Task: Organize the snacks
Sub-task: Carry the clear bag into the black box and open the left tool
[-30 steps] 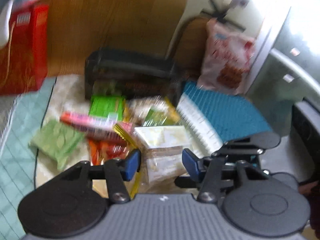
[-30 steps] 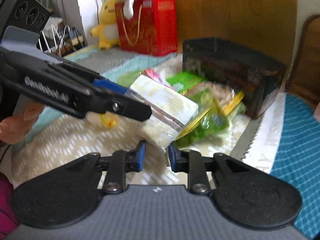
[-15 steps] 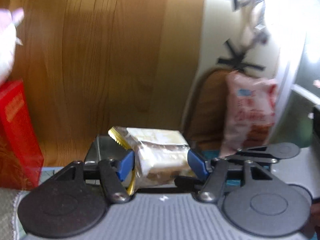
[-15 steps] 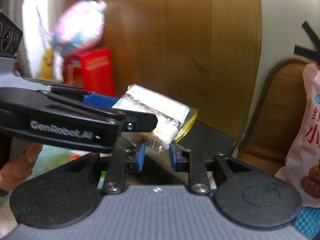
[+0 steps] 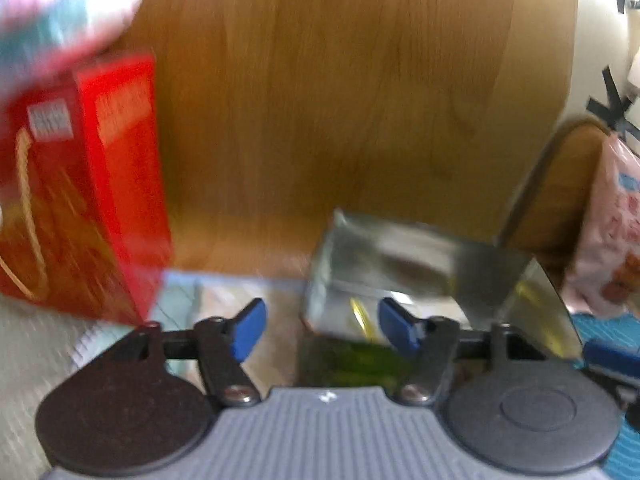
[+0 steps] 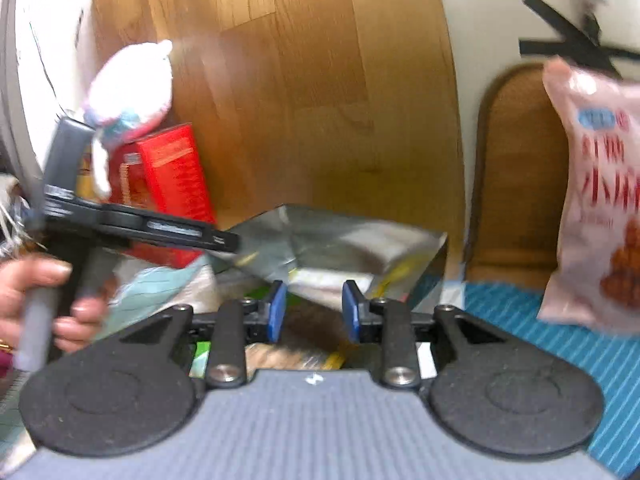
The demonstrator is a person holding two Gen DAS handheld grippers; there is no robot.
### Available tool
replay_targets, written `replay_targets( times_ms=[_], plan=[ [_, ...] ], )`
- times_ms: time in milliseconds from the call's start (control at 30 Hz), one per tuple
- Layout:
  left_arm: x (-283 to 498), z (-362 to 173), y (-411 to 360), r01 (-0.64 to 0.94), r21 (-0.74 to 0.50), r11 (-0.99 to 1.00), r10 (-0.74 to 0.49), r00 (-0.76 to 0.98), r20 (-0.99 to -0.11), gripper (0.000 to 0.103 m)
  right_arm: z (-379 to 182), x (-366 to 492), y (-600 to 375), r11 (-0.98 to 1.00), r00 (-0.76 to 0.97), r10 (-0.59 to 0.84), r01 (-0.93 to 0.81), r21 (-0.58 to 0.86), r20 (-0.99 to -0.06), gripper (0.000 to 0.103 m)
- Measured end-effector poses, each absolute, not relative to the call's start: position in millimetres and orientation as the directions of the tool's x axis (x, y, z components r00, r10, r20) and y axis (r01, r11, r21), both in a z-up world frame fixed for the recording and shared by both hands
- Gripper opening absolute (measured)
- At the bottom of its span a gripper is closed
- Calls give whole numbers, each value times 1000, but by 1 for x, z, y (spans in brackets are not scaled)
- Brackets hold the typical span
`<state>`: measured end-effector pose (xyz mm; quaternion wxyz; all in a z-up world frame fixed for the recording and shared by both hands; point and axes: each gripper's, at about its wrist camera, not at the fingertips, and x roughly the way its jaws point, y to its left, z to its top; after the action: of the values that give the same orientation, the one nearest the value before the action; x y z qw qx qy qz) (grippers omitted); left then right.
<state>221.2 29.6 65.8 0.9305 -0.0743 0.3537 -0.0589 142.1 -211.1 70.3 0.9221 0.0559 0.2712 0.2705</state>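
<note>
The dark mesh basket point(image 5: 420, 264) stands against the wooden panel and also shows in the right wrist view point(image 6: 352, 236). A pale snack pack point(image 6: 372, 252) lies inside it, seen blurred through the mesh. My left gripper point(image 5: 322, 330) is open and empty in front of the basket. My right gripper point(image 6: 314, 316) is open and empty, just in front of the basket's near wall. The left gripper's body point(image 6: 140, 228) shows at the left of the right wrist view, held by a hand. Green snack packs point(image 5: 352, 364) lie below the basket's front.
A red gift box point(image 5: 84, 216) stands at the left with a plush toy point(image 6: 132, 84) on top. A pink snack bag point(image 6: 596, 216) leans on a brown chair back point(image 6: 516, 172) at the right. A blue striped cloth point(image 6: 560, 344) lies under it.
Both grippers have let go of the pale snack pack, which now lies in the basket. Both sets of jaws have opened and the left gripper has swung left.
</note>
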Motion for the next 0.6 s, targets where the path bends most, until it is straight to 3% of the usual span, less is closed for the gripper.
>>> replay_targets(
  times_ms=[300, 367, 433, 533, 600],
  plan=[
    [178, 72, 9, 117, -203, 972, -221, 748, -626, 61, 31, 122, -207, 844, 618, 536, -403, 353, -575, 34],
    [169, 76, 8, 146, -202, 969, -243, 724, -646, 68, 32, 115, -204, 846, 619, 533, -410, 341, -577, 34],
    [150, 82, 15, 127, -169, 977, -205, 767, -608, 74, 32, 109, -204, 833, 603, 554, -415, 367, -574, 34],
    [119, 85, 27, 158, -209, 965, -254, 765, -592, 75, 25, 97, -199, 812, 550, 580, -443, 379, -600, 17],
    [95, 81, 31, 198, -258, 946, -316, 747, -585, 75, 16, 85, -193, 803, 505, 590, -451, 391, -630, 15]
  ],
)
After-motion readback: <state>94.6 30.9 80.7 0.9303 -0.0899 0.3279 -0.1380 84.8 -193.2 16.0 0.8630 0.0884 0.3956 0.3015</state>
